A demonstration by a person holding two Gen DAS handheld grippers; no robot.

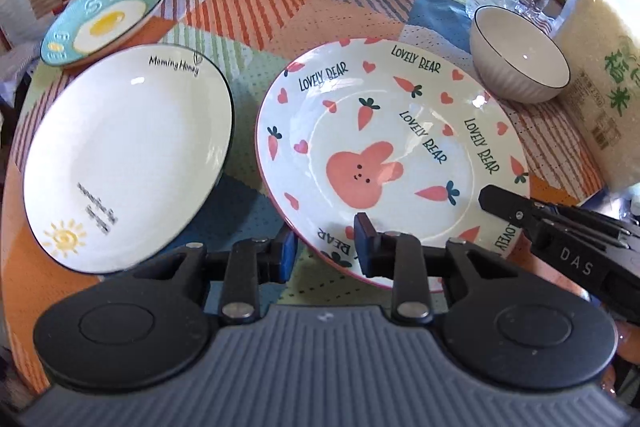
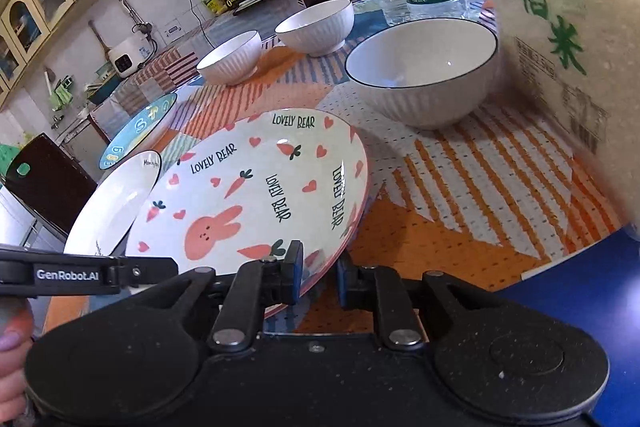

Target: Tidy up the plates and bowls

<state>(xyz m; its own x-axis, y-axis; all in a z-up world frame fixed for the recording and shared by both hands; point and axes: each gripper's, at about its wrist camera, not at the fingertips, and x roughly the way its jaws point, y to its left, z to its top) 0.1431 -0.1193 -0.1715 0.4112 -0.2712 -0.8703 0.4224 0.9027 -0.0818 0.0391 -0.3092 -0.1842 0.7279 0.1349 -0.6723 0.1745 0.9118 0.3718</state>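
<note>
both tools pinch the near rim of the bunny plate [image 1: 380, 151]: left tool [image 1: 326, 247], right tool [image 2: 318, 277]. white plate [image 1: 124, 155] lower left, egg plate [image 1: 106, 17] upper left, three bowls [image 1: 520, 55] apart; we judge nothing stacked yet.

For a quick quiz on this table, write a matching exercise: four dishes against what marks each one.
Dishes:
1. Lovely Bear plate
2. Morning Honey plate
3. blue egg plate
4. nearest ribbed bowl

Marks:
A. plain white inside, dark rim line
B. pink rabbit and carrots
C. yellow sun drawing
D. fried egg picture

Pairs: 1-B, 2-C, 3-D, 4-A
</note>
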